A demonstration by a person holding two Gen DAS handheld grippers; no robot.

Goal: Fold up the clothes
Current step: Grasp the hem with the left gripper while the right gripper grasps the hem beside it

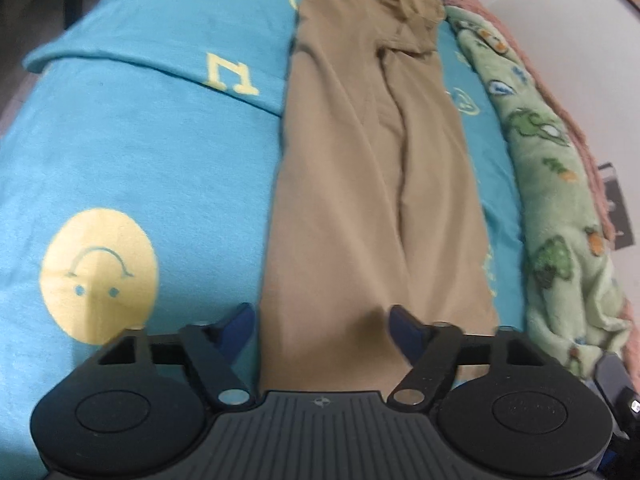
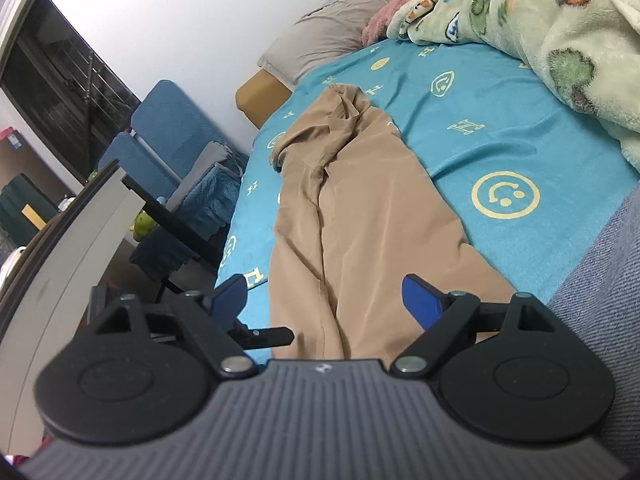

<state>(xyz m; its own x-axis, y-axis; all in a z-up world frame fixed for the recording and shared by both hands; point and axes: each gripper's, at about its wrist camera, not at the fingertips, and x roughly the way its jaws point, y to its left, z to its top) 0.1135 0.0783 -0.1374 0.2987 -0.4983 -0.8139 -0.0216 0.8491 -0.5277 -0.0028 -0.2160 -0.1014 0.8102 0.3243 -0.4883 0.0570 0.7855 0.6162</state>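
Tan trousers point(image 1: 360, 184) lie lengthwise on the turquoise bed sheet point(image 1: 140, 160), legs folded one over the other, waist at the far end. My left gripper point(image 1: 322, 316) hovers low over their near end. Its blue-padded jaws stand apart, the left one by the cloth's left edge, the right one above the fabric, neither pinching it. In the right wrist view the same trousers point(image 2: 360, 208) stretch away over the sheet point(image 2: 500, 128). My right gripper point(image 2: 324, 288) is open over the near leg end, with nothing between its pads.
A green cartoon-print blanket point(image 1: 560, 200) over a pink one is bunched along the right side of the bed. A grey pillow point(image 2: 332, 28) lies at the head. Left of the bed are blue chairs point(image 2: 160, 128) and a desk edge point(image 2: 92, 216). Blue denim point(image 2: 600, 312) fills the lower right.
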